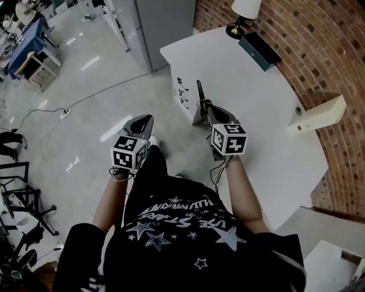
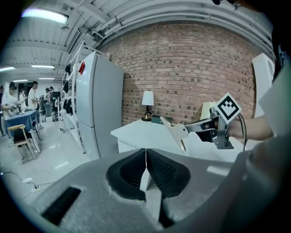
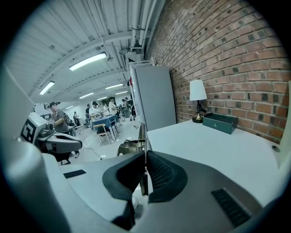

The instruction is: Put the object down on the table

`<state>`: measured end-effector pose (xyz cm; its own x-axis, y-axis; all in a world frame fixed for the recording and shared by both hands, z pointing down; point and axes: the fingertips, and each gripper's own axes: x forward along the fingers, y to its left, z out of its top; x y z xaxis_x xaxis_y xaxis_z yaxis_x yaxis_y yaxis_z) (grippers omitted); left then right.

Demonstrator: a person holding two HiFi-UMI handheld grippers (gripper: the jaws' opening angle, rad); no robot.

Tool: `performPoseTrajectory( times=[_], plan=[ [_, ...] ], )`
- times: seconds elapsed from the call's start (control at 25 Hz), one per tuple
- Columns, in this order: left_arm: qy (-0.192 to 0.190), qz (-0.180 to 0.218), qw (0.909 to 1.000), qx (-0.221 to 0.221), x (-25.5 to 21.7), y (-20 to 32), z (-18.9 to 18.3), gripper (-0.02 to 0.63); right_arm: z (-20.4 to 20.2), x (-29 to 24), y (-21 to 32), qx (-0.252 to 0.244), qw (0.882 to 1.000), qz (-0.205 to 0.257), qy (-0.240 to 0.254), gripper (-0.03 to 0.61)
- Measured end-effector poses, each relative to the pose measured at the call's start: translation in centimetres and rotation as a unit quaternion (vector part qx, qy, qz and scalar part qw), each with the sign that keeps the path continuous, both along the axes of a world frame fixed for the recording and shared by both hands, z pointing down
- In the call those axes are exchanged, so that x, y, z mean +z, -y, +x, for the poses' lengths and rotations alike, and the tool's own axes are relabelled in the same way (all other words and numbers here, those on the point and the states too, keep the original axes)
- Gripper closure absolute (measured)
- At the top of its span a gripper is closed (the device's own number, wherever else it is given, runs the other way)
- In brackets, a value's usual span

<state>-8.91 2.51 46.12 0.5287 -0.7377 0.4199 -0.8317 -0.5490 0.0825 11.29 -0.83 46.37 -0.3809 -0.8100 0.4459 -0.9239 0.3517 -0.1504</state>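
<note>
The left hand-held gripper (image 1: 142, 122) is hovering over the floor, well short of the white surface (image 1: 268, 131). It is clenched on nothing, with its pads meeting. To its right, the right hand-held gripper (image 1: 208, 111) is grasping a thin flat object (image 1: 199, 94). Its jaws are pressing almost together on the object's faces.

The object is being held in the air on edge. Its long axis is running straight out from the jaws, away from the person, and it is hanging about over the surface's near left edge, not yet touching it. Bare tabletop is lying ahead and to the right of this gripper. A lamp (image 1: 244, 14) and a dark box (image 1: 259, 50) are sitting far off by the brick wall. I judge the right arm to be the one doing the placing. The move is likely to call for carrying the object rightward and down, then tipping it flat.
</note>
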Motion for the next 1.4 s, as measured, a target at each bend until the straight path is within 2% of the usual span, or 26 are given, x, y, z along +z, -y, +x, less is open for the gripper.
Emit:
performPoseTrajectory(
  times=[0.16, 0.36, 0.64, 0.88, 1.12, 1.4],
  plan=[
    [0.002, -0.011, 0.9999, 0.008, 0.7, 2.1, -0.1, 0.592, 0.4, 0.5, 1.7, 0.012, 1.0, -0.007, -0.003, 0.566],
    [-0.003, -0.01, 0.9995, 0.028, 1.7, 7.1, 0.8, 0.592, 1.8, 1.0, 5.2, 0.032, 0.999, -0.005, -0.012, 0.566],
    [-0.003, -0.017, 0.996, 0.088, 2.0, 17.0, 2.9, 0.592, 3.4, 1.6, 12.8, 0.081, 0.996, -0.019, -0.02, 0.566],
    [0.004, -0.03, 0.9912, 0.129, 2.9, 26.2, 4.6, 0.592, 3.3, 2.6, 20.7, 0.092, 0.995, -0.034, -0.033, 0.566],
    [0.006, -0.048, 0.983, 0.177, 3.2, 32.9, 6.5, 0.592, 3.3, 3.6, 26.5, 0.113, 0.991, -0.054, -0.042, 0.566],
    [0.005, -0.051, 0.9782, 0.201, 3.8, 39.2, 6.9, 0.592, 2.9, 4.5, 32.1, 0.12, 0.986, -0.069, -0.097, 0.566]
  ],
)
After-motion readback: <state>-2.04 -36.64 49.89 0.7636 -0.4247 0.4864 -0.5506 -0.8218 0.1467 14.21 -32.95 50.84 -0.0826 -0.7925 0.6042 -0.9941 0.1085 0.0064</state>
